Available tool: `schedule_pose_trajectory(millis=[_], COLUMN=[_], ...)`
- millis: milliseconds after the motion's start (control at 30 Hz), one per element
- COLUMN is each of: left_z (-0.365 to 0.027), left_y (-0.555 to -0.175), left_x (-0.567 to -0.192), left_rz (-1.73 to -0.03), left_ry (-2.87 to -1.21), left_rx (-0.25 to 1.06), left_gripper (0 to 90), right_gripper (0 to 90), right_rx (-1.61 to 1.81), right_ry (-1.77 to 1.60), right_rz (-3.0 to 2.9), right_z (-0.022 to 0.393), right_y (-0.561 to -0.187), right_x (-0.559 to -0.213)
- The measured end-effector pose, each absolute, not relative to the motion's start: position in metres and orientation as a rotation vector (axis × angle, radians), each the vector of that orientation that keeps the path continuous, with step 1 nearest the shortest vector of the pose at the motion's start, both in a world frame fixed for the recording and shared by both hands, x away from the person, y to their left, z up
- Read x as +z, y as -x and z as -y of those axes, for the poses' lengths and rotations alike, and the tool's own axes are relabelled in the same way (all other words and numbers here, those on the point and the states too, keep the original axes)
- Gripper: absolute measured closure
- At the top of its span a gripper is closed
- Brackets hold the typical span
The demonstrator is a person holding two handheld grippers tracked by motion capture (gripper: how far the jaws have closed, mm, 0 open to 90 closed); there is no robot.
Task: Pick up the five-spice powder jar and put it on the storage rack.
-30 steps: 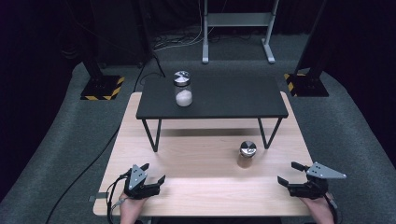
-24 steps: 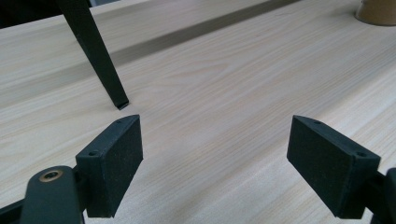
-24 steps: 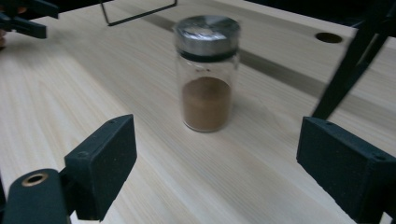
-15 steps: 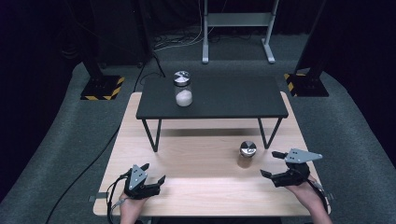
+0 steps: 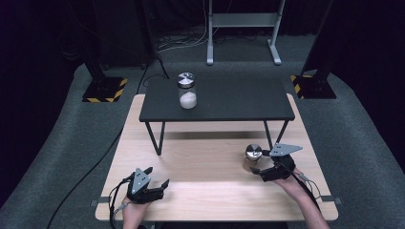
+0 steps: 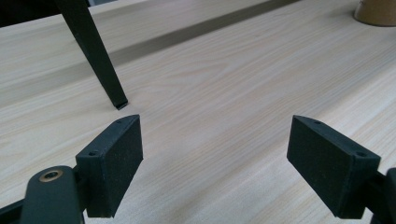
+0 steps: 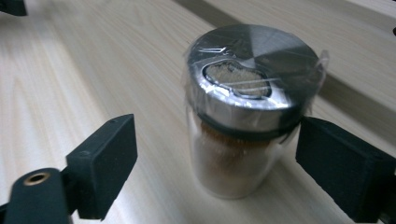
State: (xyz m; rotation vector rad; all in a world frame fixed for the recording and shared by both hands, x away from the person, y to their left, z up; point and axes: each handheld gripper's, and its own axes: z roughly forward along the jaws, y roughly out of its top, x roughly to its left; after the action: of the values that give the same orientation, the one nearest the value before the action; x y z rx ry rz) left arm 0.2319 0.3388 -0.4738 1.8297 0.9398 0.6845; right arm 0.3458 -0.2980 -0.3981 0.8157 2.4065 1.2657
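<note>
At the lower right of the high view, the right tongs (image 5: pixel 256 169) stand open around the small glass jar of brown powder with a steel lid (image 5: pixel 251 157) on the light wooden surface (image 5: pixel 200 157), not yet gripping. The left tongs (image 5: pixel 160 183) rest open and empty. The grasp and the lift are left to do.

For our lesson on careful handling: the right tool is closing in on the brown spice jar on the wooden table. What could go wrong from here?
1. The jar sits off-centre between the open jaws of the right tool, close to one pad; that pad may nudge it and tip it.
2. The jar is tall and narrow, so a grip high on its plastic-wrapped metal lid might slip.
3. The black shelf's leg stands close behind, so a lift could knock it.
</note>
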Motion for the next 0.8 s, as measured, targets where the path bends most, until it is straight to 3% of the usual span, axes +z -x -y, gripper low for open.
schedule_pose_trajectory(millis=[333, 800], left_z=[-0.339, -0.339], left_y=[-0.232, -0.232], left_x=[-0.474, -0.474], left_rz=[-0.938, -0.936], left_ry=[-1.829, -1.832], left_rx=[0.686, 0.686], left_gripper=[17.6, 17.7], right_gripper=[11.6, 21.1], right_rx=[1.232, 1.170], right_ry=[-0.863, -0.881], right_rz=[-2.405, -2.429], right_z=[0.288, 0.277], right_y=[-0.363, -0.372], right_x=[-0.407, -0.415])
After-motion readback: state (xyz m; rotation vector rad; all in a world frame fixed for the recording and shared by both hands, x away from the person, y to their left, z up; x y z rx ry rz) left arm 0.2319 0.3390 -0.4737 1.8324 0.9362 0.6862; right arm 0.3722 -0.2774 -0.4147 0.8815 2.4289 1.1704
